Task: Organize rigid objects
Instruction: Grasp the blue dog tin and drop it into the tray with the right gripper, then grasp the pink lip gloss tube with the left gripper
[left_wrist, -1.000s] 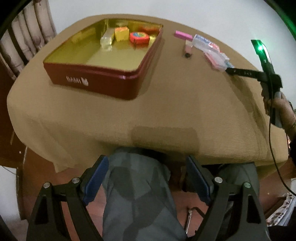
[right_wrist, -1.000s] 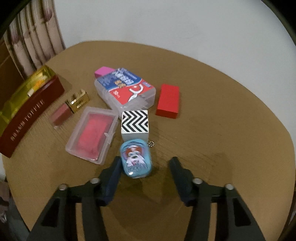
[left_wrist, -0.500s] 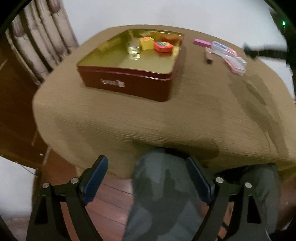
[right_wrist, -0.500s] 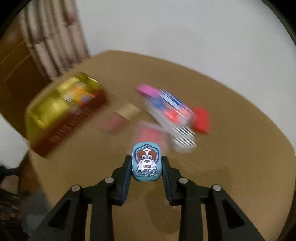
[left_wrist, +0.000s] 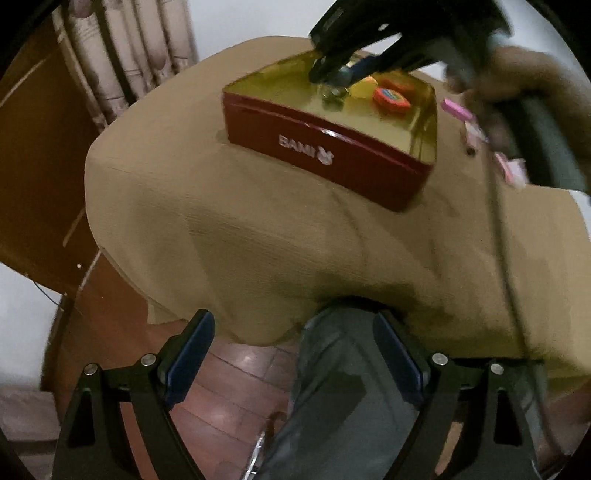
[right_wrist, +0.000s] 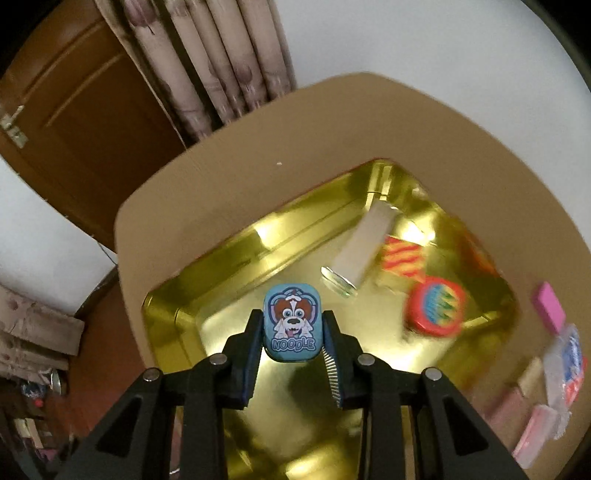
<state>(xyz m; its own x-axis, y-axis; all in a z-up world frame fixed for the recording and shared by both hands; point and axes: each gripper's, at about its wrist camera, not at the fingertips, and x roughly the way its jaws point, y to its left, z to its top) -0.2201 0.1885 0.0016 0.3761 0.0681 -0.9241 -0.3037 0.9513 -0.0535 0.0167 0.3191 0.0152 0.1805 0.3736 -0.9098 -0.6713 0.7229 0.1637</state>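
My right gripper (right_wrist: 291, 332) is shut on a small blue "Noodle" tin (right_wrist: 291, 322) with a dog picture and holds it above the gold inside of the red tin box (right_wrist: 236, 258). The box holds a white-capped bottle (right_wrist: 360, 254), a yellow block with red stripes (right_wrist: 402, 258) and a round red tin (right_wrist: 436, 308). In the left wrist view the red box (left_wrist: 325, 151) stands on the table, with the right gripper (left_wrist: 343, 72) over it. My left gripper (left_wrist: 291, 354) is open and empty, low in front of the table edge, above a person's leg.
A tan cloth covers the table (left_wrist: 258, 229). Right of the box lie a pink block (right_wrist: 550, 308), a clear case with a blue and red label (right_wrist: 567, 362) and pink cases (right_wrist: 535, 432). Curtains (right_wrist: 221, 62) and a wooden door (right_wrist: 81, 99) stand behind.
My right gripper closed on the blue tin, lifted it and carried it left over the red box. My left gripper swung left and stayed open below the table edge.
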